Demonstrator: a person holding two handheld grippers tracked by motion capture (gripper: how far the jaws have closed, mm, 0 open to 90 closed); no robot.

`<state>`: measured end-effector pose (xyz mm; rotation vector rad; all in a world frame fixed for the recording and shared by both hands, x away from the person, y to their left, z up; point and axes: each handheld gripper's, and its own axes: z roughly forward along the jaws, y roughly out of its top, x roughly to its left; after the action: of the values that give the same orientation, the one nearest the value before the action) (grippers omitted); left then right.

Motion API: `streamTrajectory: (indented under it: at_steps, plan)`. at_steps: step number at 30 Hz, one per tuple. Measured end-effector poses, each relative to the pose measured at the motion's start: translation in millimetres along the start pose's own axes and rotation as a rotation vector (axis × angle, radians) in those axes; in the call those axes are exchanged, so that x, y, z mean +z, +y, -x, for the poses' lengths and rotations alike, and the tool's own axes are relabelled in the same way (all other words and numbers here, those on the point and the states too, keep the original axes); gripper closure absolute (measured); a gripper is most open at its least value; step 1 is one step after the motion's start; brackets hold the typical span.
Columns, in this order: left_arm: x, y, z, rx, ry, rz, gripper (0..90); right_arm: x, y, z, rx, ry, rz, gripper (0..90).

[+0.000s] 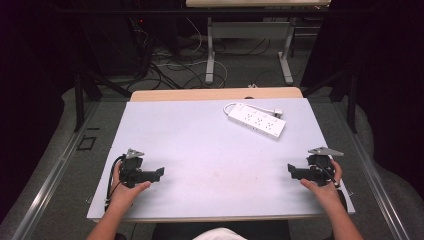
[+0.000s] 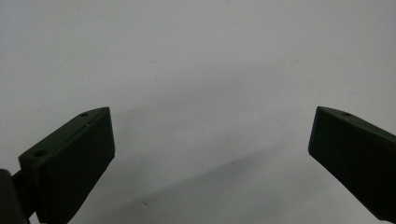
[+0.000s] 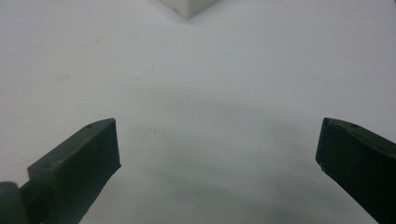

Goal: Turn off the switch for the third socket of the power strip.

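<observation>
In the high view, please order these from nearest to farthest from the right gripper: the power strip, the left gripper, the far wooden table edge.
1. power strip, ahead of the right gripper
2. far wooden table edge, beyond the strip
3. left gripper, across the table

- Power strip (image 1: 257,120), upper right of centre in the high view: white body and white cord, with rows of small dark socket openings.
- Table (image 1: 200,150): plain pale grey-white top; light wood strip along its upper edge.
- Left gripper (image 1: 159,173), lower left: black, with a grey plate.
- Right gripper (image 1: 291,170), lower right: black, with a grey plate.
</observation>
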<state>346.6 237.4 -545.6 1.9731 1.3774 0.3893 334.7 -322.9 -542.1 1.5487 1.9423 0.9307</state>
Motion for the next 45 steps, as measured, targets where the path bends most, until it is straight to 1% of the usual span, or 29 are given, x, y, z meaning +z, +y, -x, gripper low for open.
streamTrajectory:
  at_steps: [1,2,3,4,5,6,7,9,10,11,12,14,15,16,17,18,21,22,23,27,33,34,36,39,43,45]
  plan:
    - [-2.6,-0.3,0.7,-0.006,-0.004,0.010,0.2,0.0,0.0,0.0,0.000,0.000,0.000,0.0]
    - [-4.7,-0.6,1.9,-0.014,-0.013,0.017,0.2,-5.2,1.2,-5.8,0.010,0.006,0.018,0.0]
    - [-6.8,-0.5,2.7,-0.013,-0.012,0.022,0.2,-5.2,1.2,-5.8,0.010,0.006,0.018,0.0]
    - [-8.0,-0.5,3.6,-0.010,-0.012,0.035,0.2,-7.1,1.4,-7.7,0.007,0.007,0.029,0.0]
    - [-9.9,-0.2,4.5,-0.006,-0.007,0.034,0.2,-8.6,1.8,-10.2,0.011,0.009,0.041,0.0]
    - [-11.0,0.1,5.1,0.003,-0.007,0.045,0.2,-9.4,2.1,-13.1,0.019,0.009,0.054,0.0]
    - [-12.3,0.4,5.7,0.011,-0.005,0.051,0.2,-10.5,2.7,-14.4,0.014,0.013,0.060,0.0]
    - [-13.9,0.9,7.8,0.005,-0.012,0.063,0.2,-11.7,4.0,-17.8,0.011,0.007,0.083,0.0]
    - [-14.8,1.1,8.0,0.011,-0.015,0.062,0.2,-12.0,4.6,-18.7,0.018,0.005,0.080,0.0]
    - [-14.9,1.2,9.0,0.007,-0.017,0.067,0.2,-12.3,5.1,-19.3,0.032,0.005,0.067,0.0]
    - [-15.8,1.6,9.4,0.013,-0.020,0.058,0.2,-12.1,5.6,-19.3,0.041,0.012,0.056,0.0]
    - [-15.5,1.6,11.1,0.019,-0.015,0.066,0.2,-10.4,6.0,-19.7,0.041,0.027,0.045,0.0]
    - [-16.7,2.2,11.3,0.025,-0.017,0.052,0.2,-10.2,6.4,-21.0,0.046,0.029,0.028,0.0]
    - [-17.7,2.5,10.7,0.038,-0.020,0.043,0.2,-9.9,6.7,-21.7,0.042,0.022,0.022,0.0]
    - [-16.1,1.9,13.1,0.019,-0.008,0.070,0.2,-10.5,7.4,-22.5,0.040,0.029,0.018,0.0]
    - [-17.2,2.2,13.0,0.024,-0.010,0.058,0.2,-11.1,8.1,-23.1,0.039,0.024,0.018,0.0]
    - [-16.7,1.8,14.3,0.024,-0.006,0.064,0.2,-13.6,11.7,-25.9,0.054,0.038,0.000,0.0]
    - [-16.5,1.7,14.7,0.024,-0.002,0.066,0.2,-14.1,12.9,-26.4,0.047,0.034,0.004,0.0]
    - [-16.4,1.6,15.5,0.018,-0.002,0.066,0.2,-15.1,14.5,-27.3,0.041,0.041,-0.001,0.1]
    - [-16.0,1.6,16.3,0.019,0.000,0.065,0.2,-16.7,21.1,-31.4,0.016,0.029,-0.015,1.9]
    - [-16.5,1.5,15.5,0.014,0.002,0.067,0.2,-15.3,32.8,-35.7,0.009,0.038,-0.048,4.3]
    - [-16.8,1.5,15.3,0.013,0.004,0.066,0.2,-14.5,34.9,-35.9,-0.001,0.040,-0.049,4.6]
    - [-17.1,1.6,15.2,0.011,0.007,0.066,0.2,-14.1,39.5,-37.7,0.001,0.041,-0.059,5.3]
    - [-17.5,1.5,14.9,0.009,0.008,0.068,0.2,-13.7,47.0,-39.0,-0.024,0.038,-0.059,5.9]
    - [-17.6,1.3,15.0,0.004,0.012,0.072,0.3,-13.5,57.2,-40.8,-0.028,0.043,-0.066,6.7]
    - [-17.7,1.1,14.9,0.001,0.013,0.074,0.2,-13.5,61.9,-40.7,-0.033,0.039,-0.071,7.5]
